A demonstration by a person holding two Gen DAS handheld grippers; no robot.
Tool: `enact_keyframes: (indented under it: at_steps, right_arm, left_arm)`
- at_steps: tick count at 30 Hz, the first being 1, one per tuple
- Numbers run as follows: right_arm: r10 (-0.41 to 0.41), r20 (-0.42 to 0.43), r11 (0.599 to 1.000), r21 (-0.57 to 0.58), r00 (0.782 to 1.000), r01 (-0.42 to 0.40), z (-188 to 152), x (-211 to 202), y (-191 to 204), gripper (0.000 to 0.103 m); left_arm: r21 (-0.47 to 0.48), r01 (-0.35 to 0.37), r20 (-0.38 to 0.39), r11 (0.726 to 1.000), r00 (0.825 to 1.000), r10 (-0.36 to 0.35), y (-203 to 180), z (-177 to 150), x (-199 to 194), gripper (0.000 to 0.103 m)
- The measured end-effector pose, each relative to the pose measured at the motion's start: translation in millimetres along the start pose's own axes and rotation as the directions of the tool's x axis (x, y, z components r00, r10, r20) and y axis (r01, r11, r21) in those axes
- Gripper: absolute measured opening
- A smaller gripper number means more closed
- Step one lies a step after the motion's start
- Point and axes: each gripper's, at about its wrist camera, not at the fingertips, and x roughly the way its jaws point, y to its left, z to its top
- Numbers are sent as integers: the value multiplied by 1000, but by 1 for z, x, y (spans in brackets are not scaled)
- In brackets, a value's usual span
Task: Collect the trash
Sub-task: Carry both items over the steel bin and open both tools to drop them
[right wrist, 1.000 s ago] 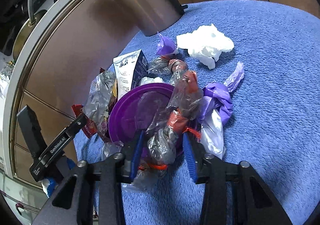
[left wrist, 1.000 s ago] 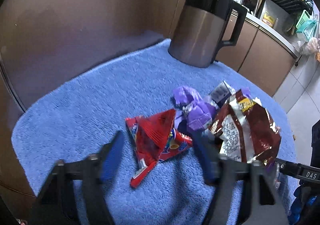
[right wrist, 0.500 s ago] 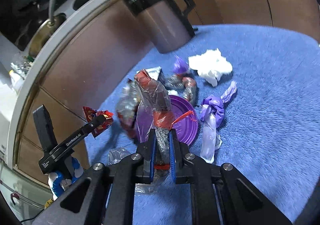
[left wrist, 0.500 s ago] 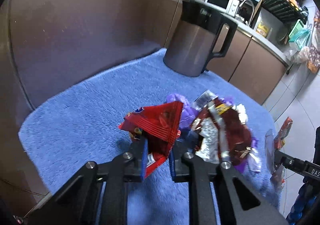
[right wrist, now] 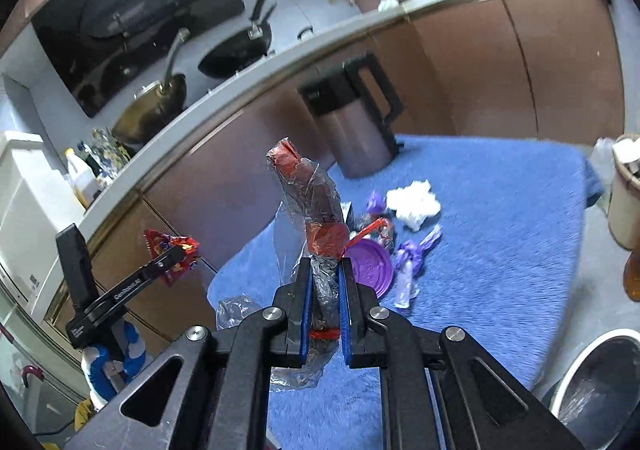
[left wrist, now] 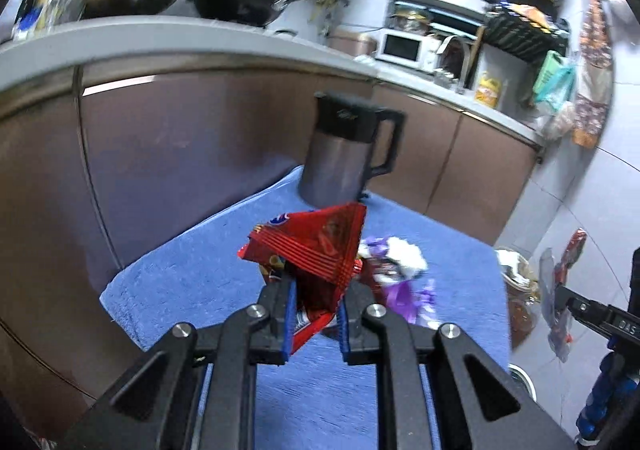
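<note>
The left gripper is clamped on a red snack wrapper, which hangs clear above the blue towel covering the table. Its jaws have just been closing, and the wrapper sits pinched between the blue pads. The right gripper is clamped on a crumpled clear plastic wrapper with red bands, which stands up from between its pads, also lifted off the towel.

More trash lies on the towel near its middle: a purple round lid, a twisted purple plastic bag just beside the lid, and a crumpled white tissue closer to the far edge. A piece of clear plastic film lies at the towel's left edge. A steel kettle with a black handle stands at the far edge, next to the brown cabinet fronts. A white-rimmed waste bin stands on the floor beyond the towel's right edge.
</note>
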Motion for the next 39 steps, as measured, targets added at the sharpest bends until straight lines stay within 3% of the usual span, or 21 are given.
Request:
enact_keyframes:
  at_steps: [5, 8, 12, 17, 21, 24, 31, 35, 39]
  right_arm:
    - [-76, 70, 997, 27, 995, 74, -5, -53, -22, 12]
    - [-152, 105, 988, 56, 983, 146, -12, -86, -46, 12]
    - [-306, 140, 951, 91, 942, 295, -25, -132, -83, 12]
    - [-481, 121, 874, 146, 868, 464, -45, -169, -137, 12]
    - [-558, 50, 819, 192, 828, 541, -67, -175, -184, 12]
    - [-577, -13, 792, 233, 816, 564, -84, -174, -219, 12]
    - [-604, -142, 737, 274, 784, 618, -117, -156, -279, 13]
    - [-610, -205, 708, 291, 765, 643, -129, -143, -310, 17]
    - [-618, -248, 677, 314, 746, 666, -141, -138, -326, 29]
  left_arm:
    - [67, 104, -19, 992, 994, -103, -62, 0, -10, 15]
    - [99, 192, -55, 976, 981, -187, -106, -7, -7, 15]
    - [143, 321, -134, 936, 944, -303, -178, -24, 7, 16]
    - [183, 440, -257, 879, 885, -389, -259, -58, 31, 16]
    - [205, 500, -367, 841, 836, -408, -317, -91, 59, 18]
    - [221, 531, -437, 818, 804, -403, -352, -115, 81, 18]
    - [258, 572, -543, 779, 752, -372, -410, -163, 117, 21]
    - [231, 605, -609, 762, 701, -372, -430, -183, 140, 30]
    - [215, 622, -637, 753, 674, -374, -440, -195, 149, 45]
